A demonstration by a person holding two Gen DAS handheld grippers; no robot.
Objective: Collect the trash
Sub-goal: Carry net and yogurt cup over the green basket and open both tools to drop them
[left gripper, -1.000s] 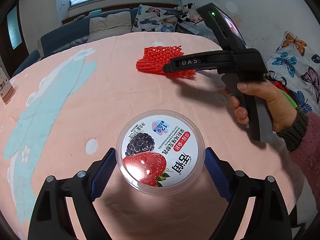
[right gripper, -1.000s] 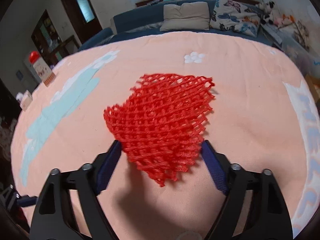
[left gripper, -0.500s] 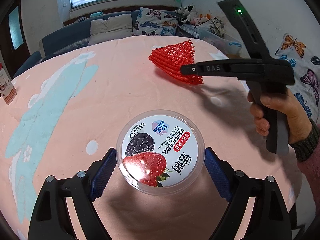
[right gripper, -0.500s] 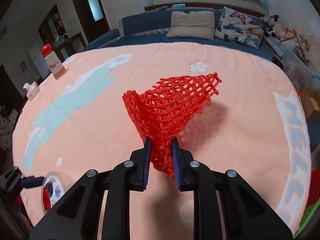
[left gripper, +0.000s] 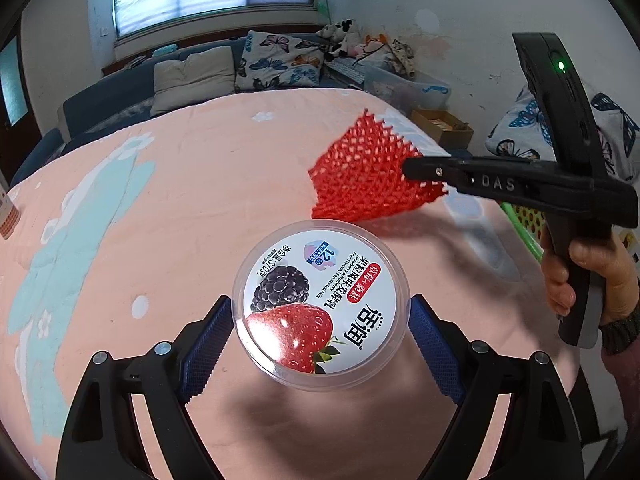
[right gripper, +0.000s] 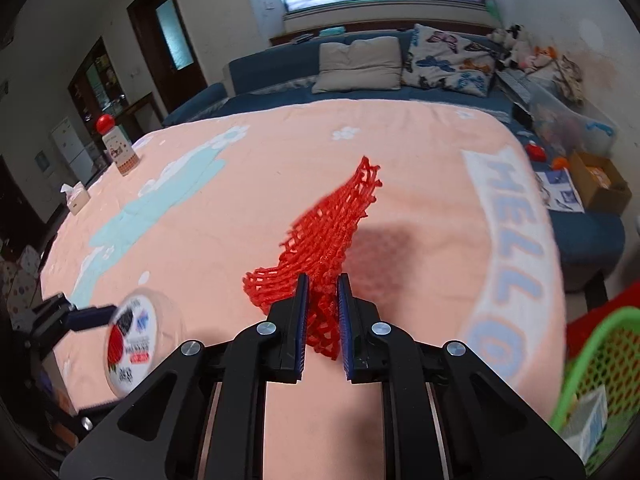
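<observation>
Above the pink bedspread (right gripper: 280, 168), your right gripper (right gripper: 322, 320) pinches the limp, feather-light red foam net (right gripper: 332, 224) by its bunched end, your left gripper (left gripper: 320, 344) clamps the rigid yogurt tub (left gripper: 320, 304) at its rim, and open room leads rightward past the bed's edge to the green basket (right gripper: 592, 360).

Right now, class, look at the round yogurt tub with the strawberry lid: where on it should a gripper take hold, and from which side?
Grip the yogurt tub across its round side wall just under the lid rim, coming in level from the near side, as the left gripper does. The wide flat lid gives two fingers nothing to pinch, while the wall offers opposite curved faces for the blue pads.
</observation>
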